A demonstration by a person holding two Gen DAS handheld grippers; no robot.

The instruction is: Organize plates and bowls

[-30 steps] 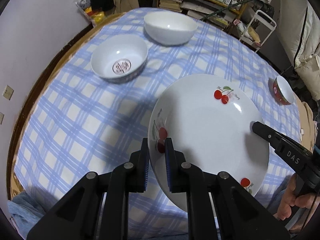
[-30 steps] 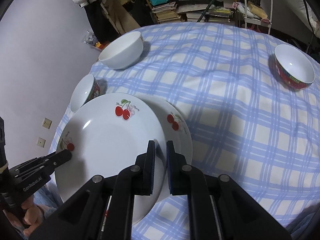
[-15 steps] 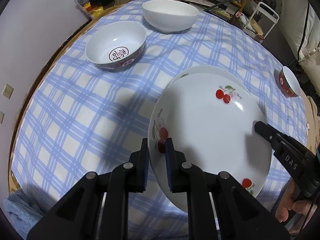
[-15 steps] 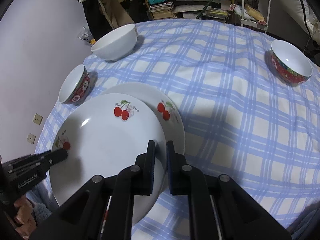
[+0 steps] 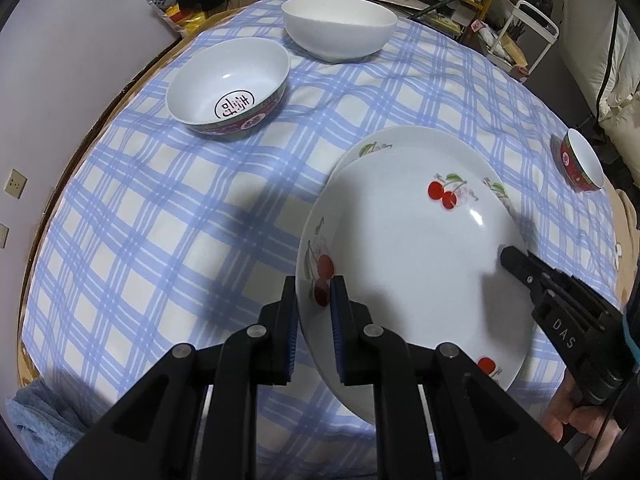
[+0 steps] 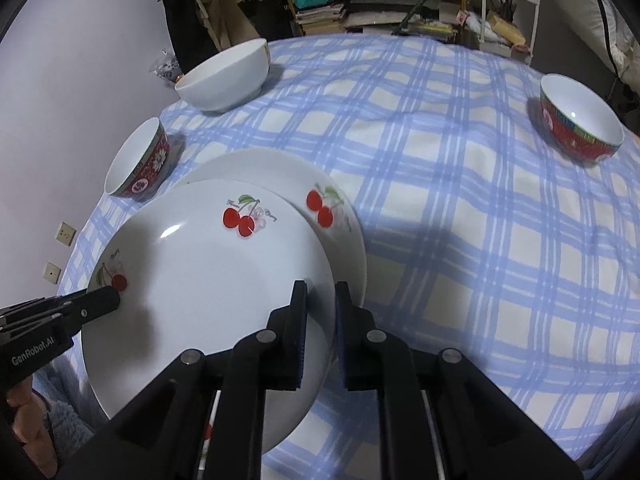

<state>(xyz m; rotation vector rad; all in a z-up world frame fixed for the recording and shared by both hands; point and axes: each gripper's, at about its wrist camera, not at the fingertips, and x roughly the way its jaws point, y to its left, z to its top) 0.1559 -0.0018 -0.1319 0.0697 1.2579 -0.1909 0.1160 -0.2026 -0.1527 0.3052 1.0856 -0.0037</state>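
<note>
A white cherry-print plate (image 5: 408,272) (image 6: 208,288) is held by two opposite rims, tilted slightly, over the near part of a second cherry plate (image 5: 400,138) (image 6: 280,168) that lies on the checked tablecloth. My left gripper (image 5: 314,288) (image 6: 108,300) is shut on the held plate's left rim beside a cherry print. On the opposite rim my right gripper (image 6: 320,294) (image 5: 510,256) is shut too. Whether the two plates touch I cannot tell.
A red-patterned bowl (image 5: 232,80) (image 6: 138,160) and a plain white bowl (image 5: 336,28) (image 6: 224,76) stand at the far left. Another red bowl (image 5: 580,164) (image 6: 580,120) sits near the right edge of the round table (image 5: 120,92). Shelves and clutter lie beyond.
Both grippers have sunk with the plate toward the table. The second plate, hidden in the left wrist view a second ago, now shows beyond the held plate's far rim.
</note>
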